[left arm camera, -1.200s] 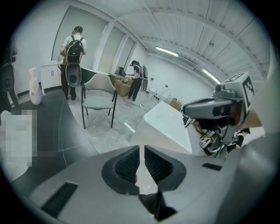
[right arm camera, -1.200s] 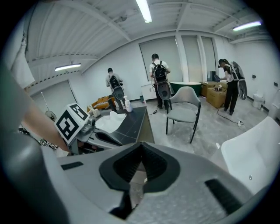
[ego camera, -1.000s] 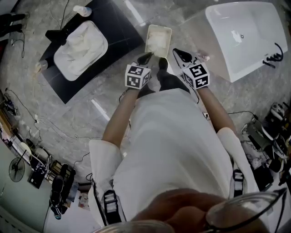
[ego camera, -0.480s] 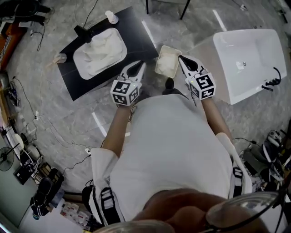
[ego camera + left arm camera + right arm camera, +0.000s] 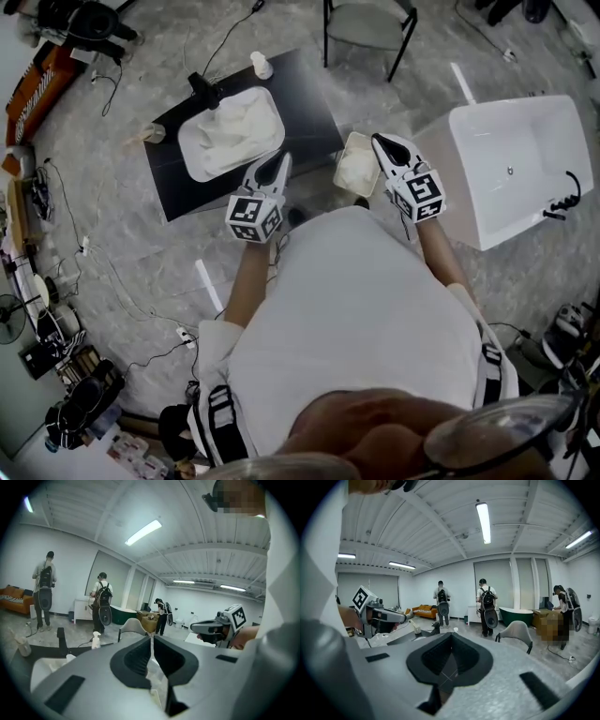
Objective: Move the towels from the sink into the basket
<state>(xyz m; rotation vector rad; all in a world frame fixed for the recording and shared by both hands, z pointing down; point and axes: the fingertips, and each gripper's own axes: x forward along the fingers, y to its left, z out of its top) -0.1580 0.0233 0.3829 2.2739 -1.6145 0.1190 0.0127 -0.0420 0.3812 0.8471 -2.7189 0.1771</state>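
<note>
White towels (image 5: 223, 131) lie heaped in the white sink (image 5: 274, 111), which is set in a black counter (image 5: 314, 122). A cream basket (image 5: 357, 165) with pale cloth in it stands on the floor to the right of the counter. My left gripper (image 5: 283, 157) is shut and empty, its tips at the counter's near edge, just short of the sink. My right gripper (image 5: 378, 140) is shut too, with nothing in it, beside the basket's right rim. In the gripper views the left gripper (image 5: 152, 637) and the right gripper (image 5: 451, 634) show their jaws closed together.
A white bathtub (image 5: 520, 159) stands at the right and a chair (image 5: 366, 23) beyond the counter. A black faucet (image 5: 204, 89) and bottles (image 5: 261, 66) are at the sink's far side. Cables and gear line the left floor (image 5: 56, 309). Several people with backpacks (image 5: 489, 606) stand in the room.
The left gripper has swung left, away from the basket and over toward the sink's near corner. The right gripper stays beside the basket. The sink and counter have come closer to the view's middle.
</note>
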